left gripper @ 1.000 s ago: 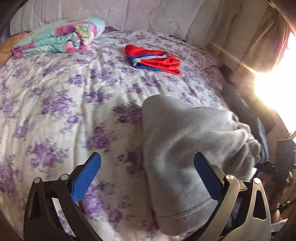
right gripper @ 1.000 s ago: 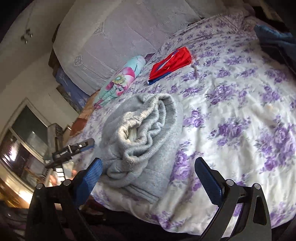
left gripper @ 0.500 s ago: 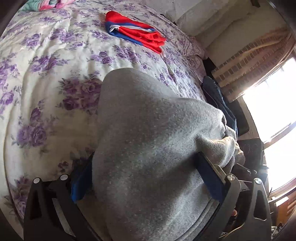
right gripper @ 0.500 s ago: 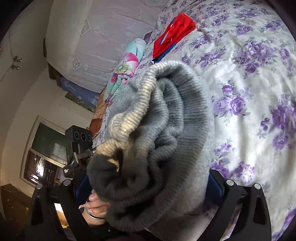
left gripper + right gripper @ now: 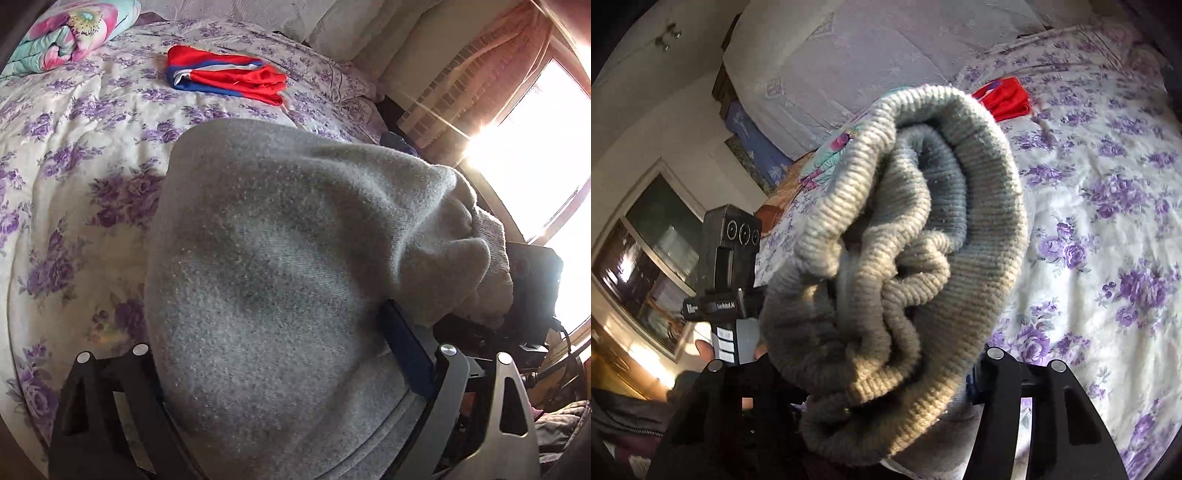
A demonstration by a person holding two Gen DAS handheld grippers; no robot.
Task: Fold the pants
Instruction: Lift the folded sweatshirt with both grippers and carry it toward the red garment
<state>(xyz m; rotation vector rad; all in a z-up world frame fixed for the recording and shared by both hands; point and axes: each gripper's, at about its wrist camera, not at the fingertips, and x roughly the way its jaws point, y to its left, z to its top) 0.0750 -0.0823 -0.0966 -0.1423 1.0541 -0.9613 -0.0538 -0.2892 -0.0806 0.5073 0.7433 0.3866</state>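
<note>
Grey sweatpants (image 5: 280,280) bunched up, filling the gap of the left gripper (image 5: 273,373), whose jaws are closing w/ the fabric between them. Blue pad on the right finger (image 5: 406,354) presses into the cloth; left finger mostly hidden under it. Pants lie on a bedspread (image 5: 74,155) w/ purple flowers. Further back, a folded red & blue garment (image 5: 229,77); top left, a rolled floral blanket (image 5: 70,33). Right gripper (image 5: 532,295) sits dark at the pants' far end, window (image 5: 546,155) glaring behind

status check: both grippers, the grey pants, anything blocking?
Left gripper closing around grey pants, right gripper closing on their ribbed end. Pants bunched on floral bedspread. Red-and-blue garment lies apart; nothing blocking.
</note>
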